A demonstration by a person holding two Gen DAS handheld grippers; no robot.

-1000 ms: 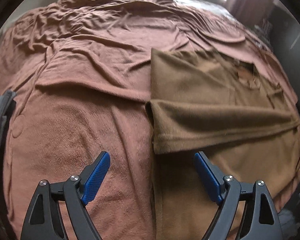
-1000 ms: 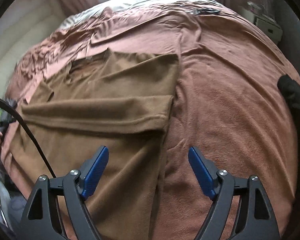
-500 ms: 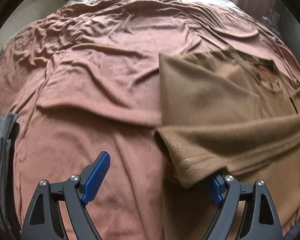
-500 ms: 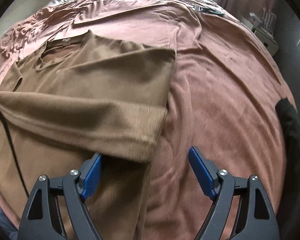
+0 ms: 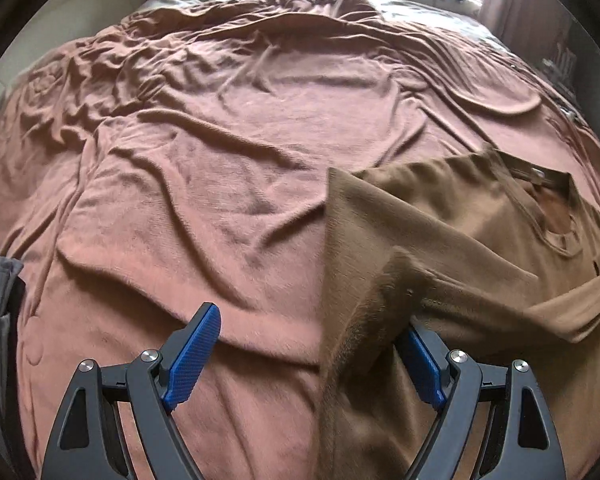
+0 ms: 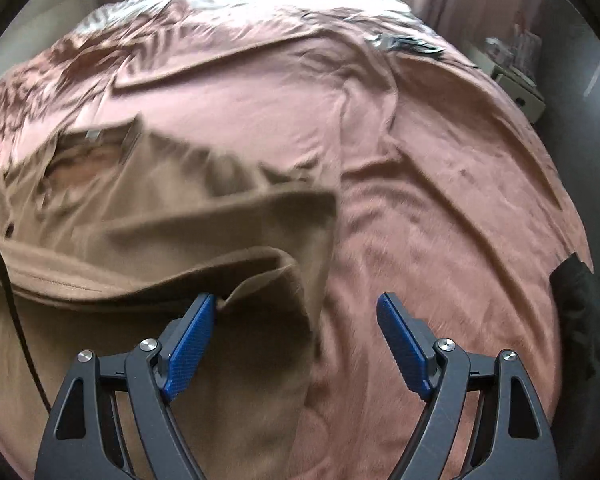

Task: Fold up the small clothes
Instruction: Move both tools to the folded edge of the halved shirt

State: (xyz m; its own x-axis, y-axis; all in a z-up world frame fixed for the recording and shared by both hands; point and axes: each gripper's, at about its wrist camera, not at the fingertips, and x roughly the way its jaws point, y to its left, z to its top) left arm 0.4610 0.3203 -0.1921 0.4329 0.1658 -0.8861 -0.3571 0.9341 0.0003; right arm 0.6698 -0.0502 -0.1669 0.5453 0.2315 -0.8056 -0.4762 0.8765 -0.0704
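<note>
Both grippers, left gripper [image 5: 312, 356] and right gripper [image 6: 296, 340], stand open astride the brown shirt's [image 5: 460, 232] folded edges on the bed [image 5: 220, 160]. Recommend closing on both layers evenly.

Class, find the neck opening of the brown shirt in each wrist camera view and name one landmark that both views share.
Left wrist view: the neck opening sits at the right edge, right of and above the raised folded sleeve.
Right wrist view: the neck opening sits at upper left, above the folded sleeve.
Shared landmark: the small pale label at the back of the collar; the brown shirt lies on the pink blanket.
</note>
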